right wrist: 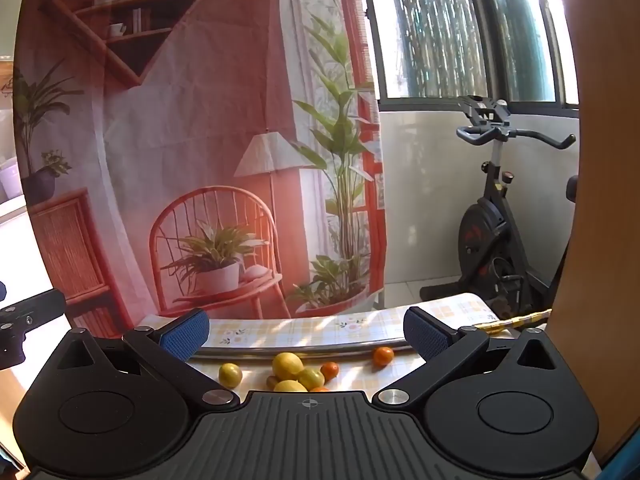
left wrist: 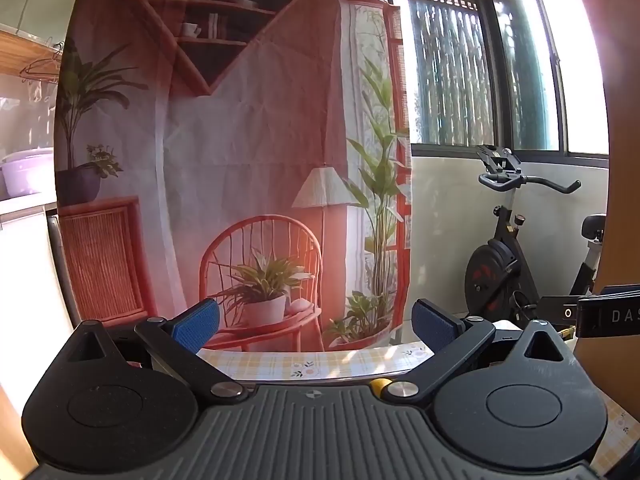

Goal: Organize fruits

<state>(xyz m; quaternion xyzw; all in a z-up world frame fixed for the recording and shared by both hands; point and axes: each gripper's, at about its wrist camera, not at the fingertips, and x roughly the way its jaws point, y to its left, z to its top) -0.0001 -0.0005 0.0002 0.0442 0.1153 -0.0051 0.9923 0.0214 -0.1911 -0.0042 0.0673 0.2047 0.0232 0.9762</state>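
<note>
Fruits point(right wrist: 298, 374) loose on checked tablecloth point(right wrist: 360, 326) near metal rim point(right wrist: 320, 347) | right gripper point(right wrist: 306, 334) spread, empty, above them | left gripper point(left wrist: 316, 322) spread, empty | advice: dip right, centre one fruit between pads, close gently.

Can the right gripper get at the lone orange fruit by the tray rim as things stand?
Probably yes. The right gripper is open and empty, and the orange fruit lies apart from the other fruit, with nothing in between.

My left gripper point(left wrist: 316, 326) spreads its blue-padded fingers point(left wrist: 198, 324) wide and empty above the yellow checked floral tablecloth point(left wrist: 316, 362), facing a printed fabric backdrop point(left wrist: 240, 140).
</note>
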